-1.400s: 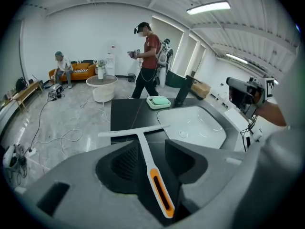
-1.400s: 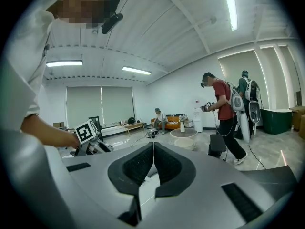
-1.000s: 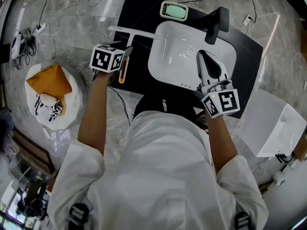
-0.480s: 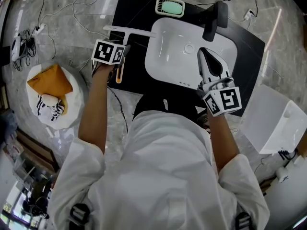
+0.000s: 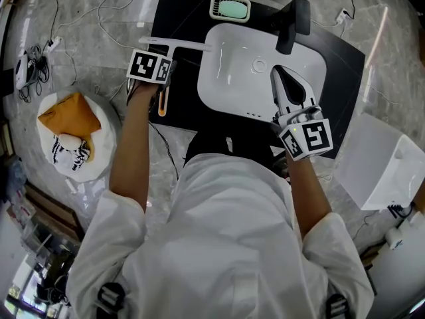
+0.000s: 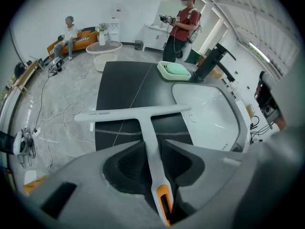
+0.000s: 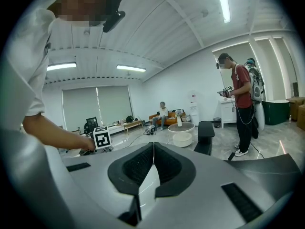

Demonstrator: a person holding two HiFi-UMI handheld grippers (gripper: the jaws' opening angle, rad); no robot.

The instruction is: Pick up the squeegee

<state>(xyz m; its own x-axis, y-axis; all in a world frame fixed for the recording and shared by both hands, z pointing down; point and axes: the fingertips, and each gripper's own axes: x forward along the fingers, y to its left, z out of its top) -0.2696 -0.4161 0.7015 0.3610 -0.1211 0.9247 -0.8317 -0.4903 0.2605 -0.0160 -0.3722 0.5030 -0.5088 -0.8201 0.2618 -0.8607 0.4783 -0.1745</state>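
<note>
The grey squeegee (image 5: 174, 43) lies flat on the black countertop (image 5: 179, 15) left of the white sink (image 5: 232, 78), its orange-tipped handle (image 5: 162, 104) pointing toward me. My left gripper (image 5: 167, 72) points steeply down over that handle. In the left gripper view the squeegee (image 6: 136, 113) runs up between the jaws of my left gripper (image 6: 151, 144), which are closing; a thin dark gap still shows at the right pad. My right gripper (image 5: 279, 75) hovers over the sink basin, and in its own view the right gripper (image 7: 152, 149) is shut on nothing.
A green soap dish (image 5: 230, 8) and a black faucet (image 5: 292, 22) stand at the sink's far side. A round white stool with an orange cloth (image 5: 68, 111) is at the left, cables (image 5: 40, 52) on the floor, a white box (image 5: 378, 168) at right. Other people (image 6: 183, 23) stand behind.
My left gripper has sunk onto the squeegee handle and its jaws have narrowed around it. The right gripper has stayed over the sink.
</note>
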